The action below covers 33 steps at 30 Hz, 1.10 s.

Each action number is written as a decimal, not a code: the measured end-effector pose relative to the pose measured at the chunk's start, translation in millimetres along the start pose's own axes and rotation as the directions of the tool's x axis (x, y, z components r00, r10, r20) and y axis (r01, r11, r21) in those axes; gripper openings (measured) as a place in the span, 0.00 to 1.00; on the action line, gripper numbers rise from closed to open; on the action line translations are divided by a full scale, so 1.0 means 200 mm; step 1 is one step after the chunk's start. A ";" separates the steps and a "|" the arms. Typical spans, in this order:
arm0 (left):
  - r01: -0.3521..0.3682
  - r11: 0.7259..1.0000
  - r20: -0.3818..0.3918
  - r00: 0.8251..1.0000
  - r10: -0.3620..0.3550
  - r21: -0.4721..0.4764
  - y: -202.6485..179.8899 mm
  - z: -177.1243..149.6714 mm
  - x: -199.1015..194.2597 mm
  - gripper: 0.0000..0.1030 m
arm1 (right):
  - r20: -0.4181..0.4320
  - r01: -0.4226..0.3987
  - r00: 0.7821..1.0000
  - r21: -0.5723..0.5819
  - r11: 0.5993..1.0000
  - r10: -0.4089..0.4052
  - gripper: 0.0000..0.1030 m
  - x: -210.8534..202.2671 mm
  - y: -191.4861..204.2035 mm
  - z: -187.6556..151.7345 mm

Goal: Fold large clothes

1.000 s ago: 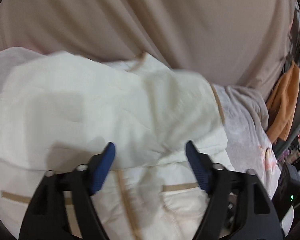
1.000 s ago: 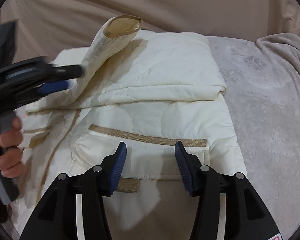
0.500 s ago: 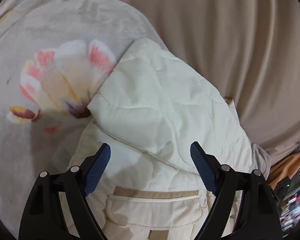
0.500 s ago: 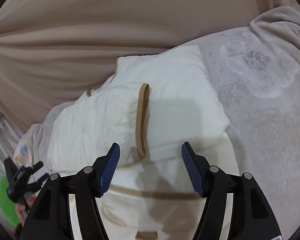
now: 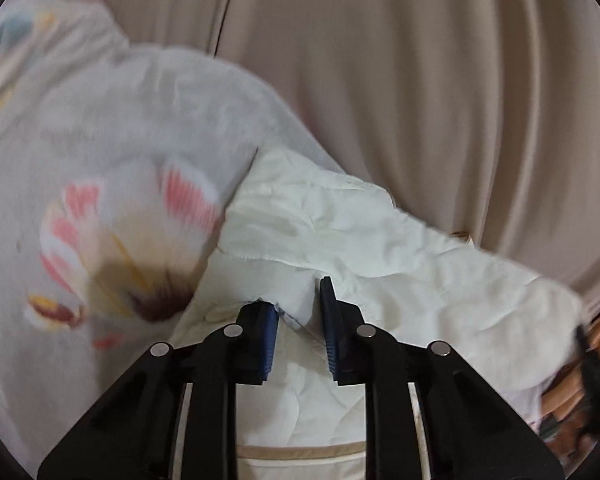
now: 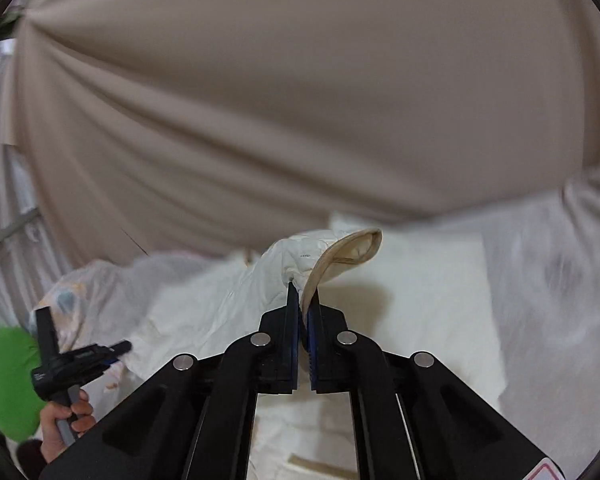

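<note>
Evidently, so that the sleeve can be carried across, the cream quilted jacket (image 5: 380,240), spread at lower centre, is pinched at its fold by the left gripper (image 5: 298,312) and at its tan-trimmed cuff (image 6: 352,256) by the right gripper (image 6: 303,304).

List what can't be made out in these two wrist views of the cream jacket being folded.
- Left wrist view: the floral blanket is motion-blurred; its pattern is unclear.
- Left wrist view: the left tool pinches the jacket; which part is unclear.
- Right wrist view: the right tool hides the fabric below the sleeve cuff.
- Right wrist view: the green object is cut by the edge.
</note>
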<state>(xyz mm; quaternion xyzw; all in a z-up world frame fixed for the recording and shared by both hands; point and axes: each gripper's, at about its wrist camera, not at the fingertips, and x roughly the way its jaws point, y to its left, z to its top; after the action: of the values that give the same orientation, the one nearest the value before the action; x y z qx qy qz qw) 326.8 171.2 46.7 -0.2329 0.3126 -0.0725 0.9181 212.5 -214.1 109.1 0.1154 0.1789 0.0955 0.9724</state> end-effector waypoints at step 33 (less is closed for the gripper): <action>-0.248 0.896 0.152 0.967 0.205 0.369 -0.34 -0.06 -0.14 0.57 | -0.260 0.052 0.961 -0.173 0.983 -0.097 0.20 0.31 0.15 -0.26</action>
<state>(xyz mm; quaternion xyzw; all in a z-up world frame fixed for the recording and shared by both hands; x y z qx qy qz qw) 298.7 115.0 85.3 -0.0138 0.2666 -0.0121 0.9636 245.1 -161.5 49.1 0.0138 0.3044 0.0878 0.9484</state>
